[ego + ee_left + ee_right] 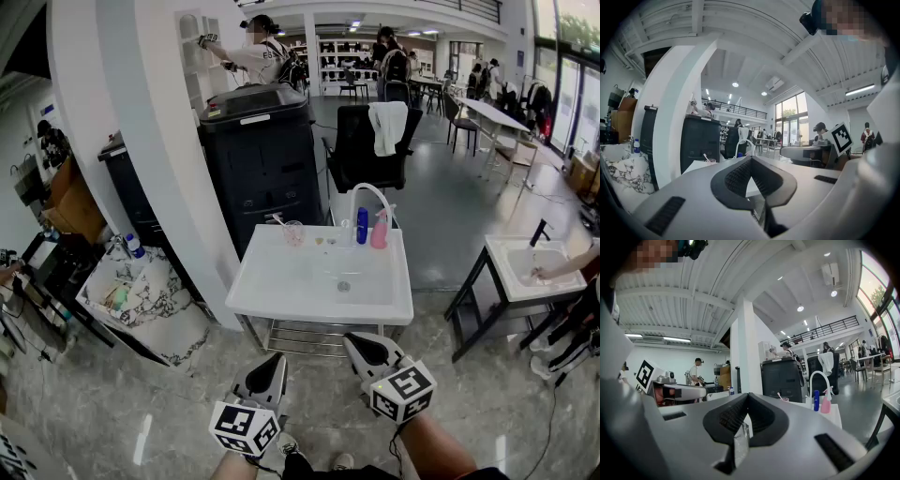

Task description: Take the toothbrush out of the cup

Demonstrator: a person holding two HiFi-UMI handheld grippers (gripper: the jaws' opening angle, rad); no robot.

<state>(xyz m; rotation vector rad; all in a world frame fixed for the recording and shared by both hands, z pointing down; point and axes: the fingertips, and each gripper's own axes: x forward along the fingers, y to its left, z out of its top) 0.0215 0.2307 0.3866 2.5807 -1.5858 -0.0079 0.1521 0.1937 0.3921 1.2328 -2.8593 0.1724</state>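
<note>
One white washbasin (281, 292) stands ahead, and the two tools, left gripper (270, 366) and right gripper (359, 345), hang well short of it, both closed on nothing. At its back edge, left of one blue bottle (362, 226) and one pink spray bottle (380, 231), one small clear cup (294, 234) holds one toothbrush (278, 221) leaning out. The brush is probably light, stiff and slick, so pinch the handle above the rim, as the cup may tip.

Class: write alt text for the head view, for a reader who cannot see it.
The left gripper and right gripper, both shut and empty, hover short of a white washstand. At its back stand a cup holding a toothbrush, a blue bottle and a pink bottle.
</note>
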